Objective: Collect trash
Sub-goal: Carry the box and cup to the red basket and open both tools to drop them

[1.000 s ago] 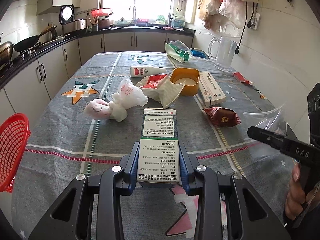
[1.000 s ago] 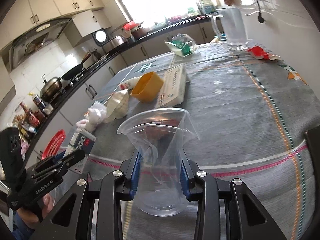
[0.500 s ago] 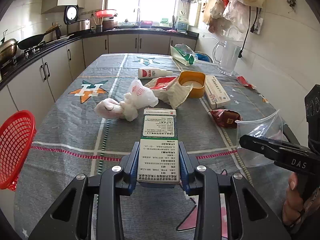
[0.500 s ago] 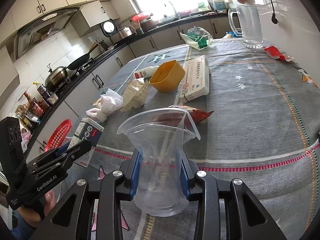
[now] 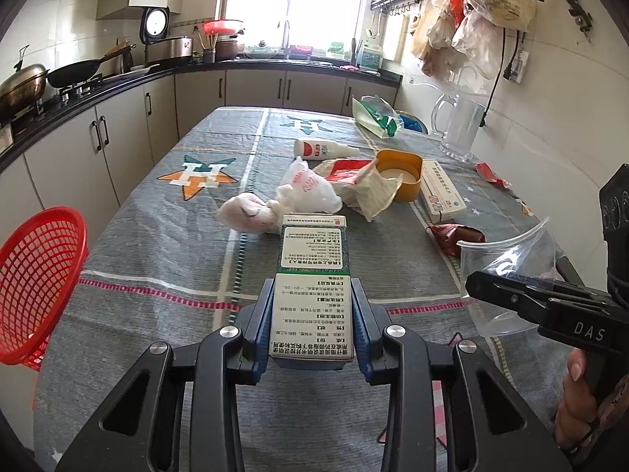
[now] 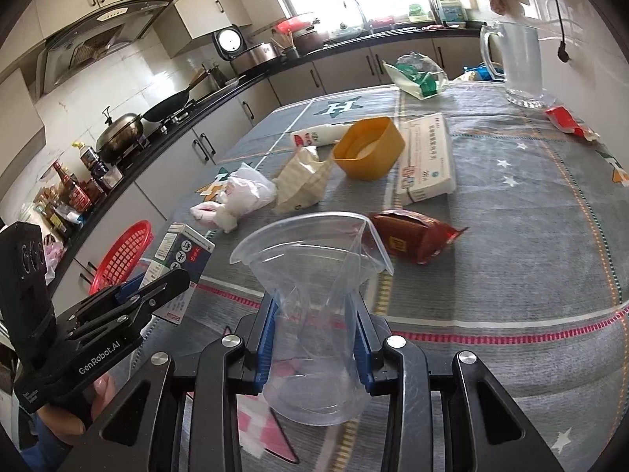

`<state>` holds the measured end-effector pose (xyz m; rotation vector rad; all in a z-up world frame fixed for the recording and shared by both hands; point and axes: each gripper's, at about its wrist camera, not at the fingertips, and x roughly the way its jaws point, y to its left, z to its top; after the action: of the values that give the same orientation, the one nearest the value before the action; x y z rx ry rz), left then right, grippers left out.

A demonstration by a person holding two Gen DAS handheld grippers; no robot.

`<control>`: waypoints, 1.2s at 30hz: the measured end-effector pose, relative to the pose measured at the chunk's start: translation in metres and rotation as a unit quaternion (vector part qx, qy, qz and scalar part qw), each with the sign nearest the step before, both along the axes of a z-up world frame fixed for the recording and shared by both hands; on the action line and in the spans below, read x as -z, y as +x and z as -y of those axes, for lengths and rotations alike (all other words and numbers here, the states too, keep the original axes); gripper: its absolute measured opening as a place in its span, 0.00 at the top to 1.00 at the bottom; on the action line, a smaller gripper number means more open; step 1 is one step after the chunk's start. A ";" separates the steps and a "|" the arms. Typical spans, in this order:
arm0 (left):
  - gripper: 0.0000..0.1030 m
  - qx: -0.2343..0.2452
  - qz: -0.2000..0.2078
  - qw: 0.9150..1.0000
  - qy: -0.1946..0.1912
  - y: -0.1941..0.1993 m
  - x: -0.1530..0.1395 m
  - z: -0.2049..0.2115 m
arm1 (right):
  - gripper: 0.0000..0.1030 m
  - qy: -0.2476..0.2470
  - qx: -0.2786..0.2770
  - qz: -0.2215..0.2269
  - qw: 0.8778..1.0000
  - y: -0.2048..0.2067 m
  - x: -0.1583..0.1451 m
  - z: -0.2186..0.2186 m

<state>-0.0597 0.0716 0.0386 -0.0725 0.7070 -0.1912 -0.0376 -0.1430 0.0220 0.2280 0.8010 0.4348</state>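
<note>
My left gripper is shut on a green-and-white medicine box and holds it above the table's near edge; the box also shows in the right wrist view. My right gripper is shut on a crushed clear plastic cup, which also shows at the right of the left wrist view. A red mesh basket hangs beyond the table's left edge. More trash lies mid-table: a white plastic bag, a pink wad, a brown snack wrapper.
On the table stand an orange tub, a flat white box, a white bottle, a crumpled paper bag, a glass jug and a green-white bag. Kitchen counters run along the left and back.
Both grippers have risen and pulled back a little with their loads. The right gripper with the cup has come closer to the left one.
</note>
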 end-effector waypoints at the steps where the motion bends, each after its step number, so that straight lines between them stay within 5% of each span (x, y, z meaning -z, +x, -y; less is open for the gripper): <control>1: 0.67 -0.001 0.001 1.000 -0.001 0.000 0.000 -0.002 | 0.63 0.000 -0.002 -0.001 1.000 0.001 -0.001 -0.002; 22: 0.67 -0.086 0.032 0.995 -0.042 -0.016 -0.019 -0.091 | 0.63 -0.029 -0.056 0.009 0.998 0.008 -0.025 -0.069; 36: 0.67 -0.185 0.056 0.979 -0.067 -0.036 -0.032 -0.184 | 0.63 -0.038 -0.124 0.015 0.991 0.020 -0.045 -0.154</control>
<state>-0.0962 0.2553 0.0705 -0.3166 0.5565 0.1134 -0.0178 0.0110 0.0674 0.0499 0.8183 0.6385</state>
